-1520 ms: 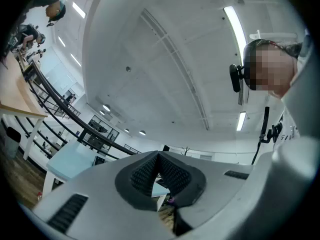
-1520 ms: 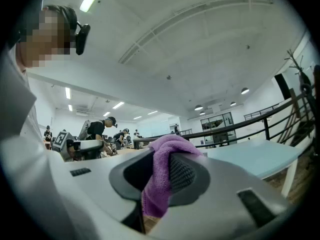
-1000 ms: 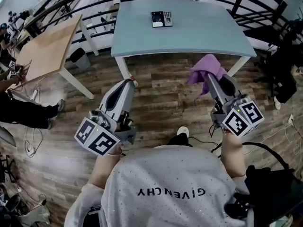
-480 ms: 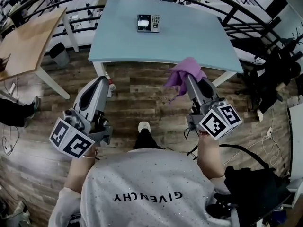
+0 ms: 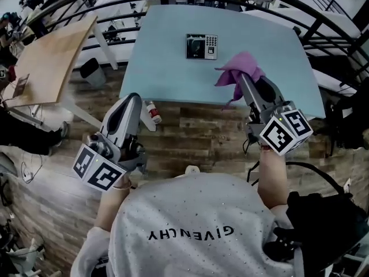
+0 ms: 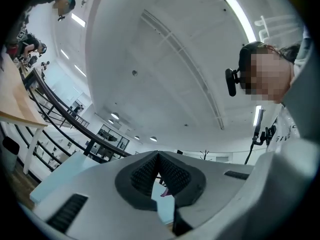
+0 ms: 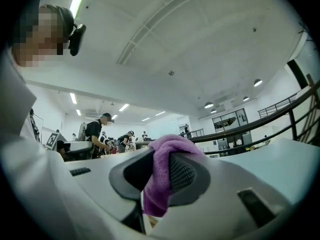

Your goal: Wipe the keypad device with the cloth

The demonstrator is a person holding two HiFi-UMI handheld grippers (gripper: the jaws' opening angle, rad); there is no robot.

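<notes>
Two grippers: both are short of the keypad (image 5: 202,46), and neither touches it.
Right gripper (image 5: 242,81): the jaws pinch the purple cloth (image 7: 161,181), which bunches above the tips and hangs below them.
Left gripper (image 6: 159,158): the jaws are pressed together at the tips with nothing between them. It is held over the floor (image 5: 196,131), just short of the table (image 5: 167,79).
Keypad: it lies flat on the far half of the table, well apart from both grippers.
Cloth: in the head view it shows over the table's near right part. It is near the keypad but not on it.
Done: the cloth is already in the grip, and by the look of it that is all so far.
Left: the whole wipe, it seems. The cloth must reach the keypad, press on its face and rub across it. The free gripper may need to steady the device.
Containers: none belongs to the task. A dark bin (image 5: 92,69) stands by the wooden table (image 5: 49,62), but its contents cannot be made out. A small bottle (image 5: 153,112) sits by the table's leg, too small to tell how full it is.
</notes>
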